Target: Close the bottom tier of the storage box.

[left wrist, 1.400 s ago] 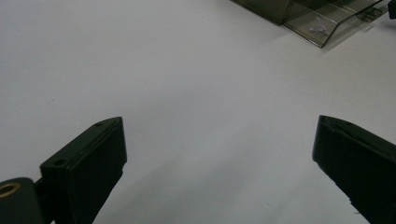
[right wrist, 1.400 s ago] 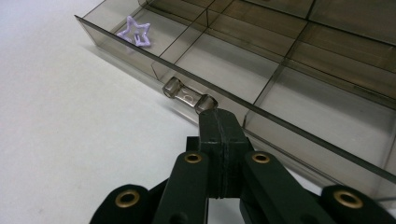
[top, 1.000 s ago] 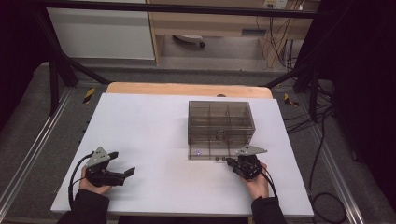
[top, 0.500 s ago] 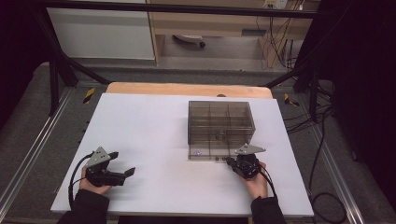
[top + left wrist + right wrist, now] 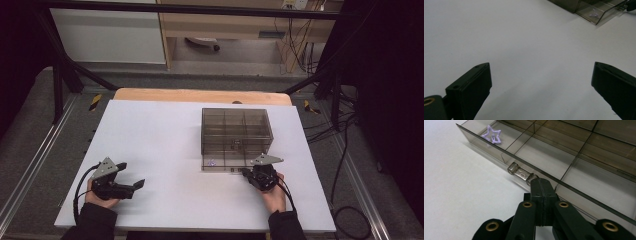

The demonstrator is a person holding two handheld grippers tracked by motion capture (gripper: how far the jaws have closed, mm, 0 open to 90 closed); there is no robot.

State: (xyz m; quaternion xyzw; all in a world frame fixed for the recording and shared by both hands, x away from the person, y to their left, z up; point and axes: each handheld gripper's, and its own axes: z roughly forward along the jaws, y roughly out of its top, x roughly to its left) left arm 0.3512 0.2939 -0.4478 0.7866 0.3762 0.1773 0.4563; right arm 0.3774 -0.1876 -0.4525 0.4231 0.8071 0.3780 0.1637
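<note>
Sideways, drawer handle [image 5: 520,173] parallels drawer [image 5: 544,152] front (right gripper [image 5: 539,182] pinching it).

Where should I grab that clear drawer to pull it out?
Take the drawer by its small clear handle, a bar standing off the front wall, and come level from the table's near side. The right hand-held gripper, shut, sits at that handle's end.

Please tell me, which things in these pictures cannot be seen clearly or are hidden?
- Right gripper view: its shut jaws cover one end of the drawer handle; contact cannot be told.
- High view: the purple star is too small to identify.
- Left gripper view: the top edge cuts off the organizer box.
</note>
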